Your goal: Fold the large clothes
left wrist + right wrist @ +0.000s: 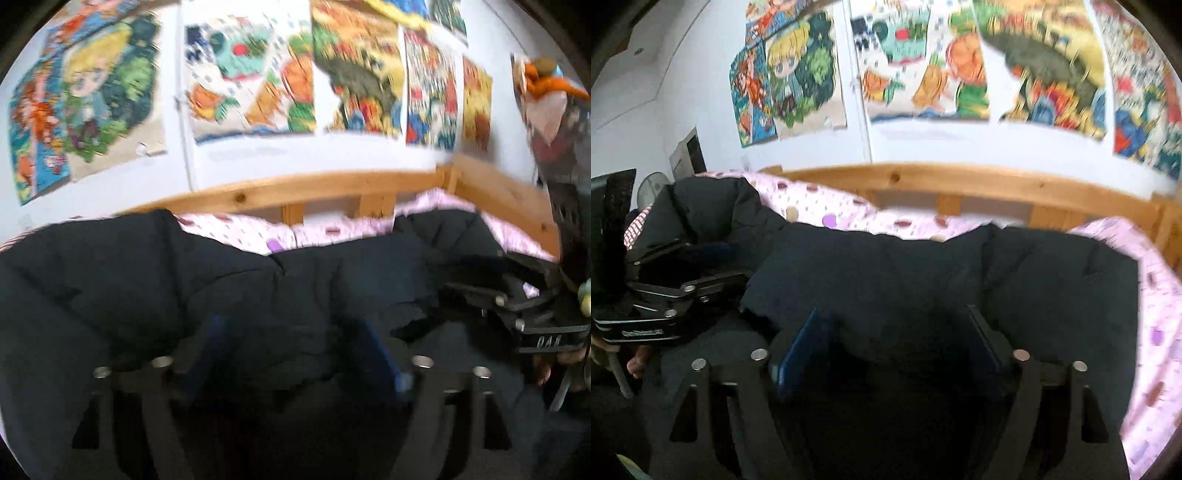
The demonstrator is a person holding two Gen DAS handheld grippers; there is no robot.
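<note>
A large black padded jacket (229, 288) lies across a bed with a pink dotted sheet (236, 230); it also fills the right wrist view (923, 266). My left gripper (295, 332) has its blue-padded jaws wide apart with jacket fabric bulging between them. My right gripper (901, 332) is likewise spread, its blue fingers (809, 339) flanking a fold of jacket. Each gripper shows in the other's view: the right one (517, 306) at the right, the left one (676, 291) at the left. Both views are blurred.
A wooden bed rail (295, 188) runs behind the sheet (1152, 295). Colourful posters (251, 74) cover the white wall (683, 92). A person's clothing and a toy (546, 77) are at the far right. A dark object (613, 206) stands at the left.
</note>
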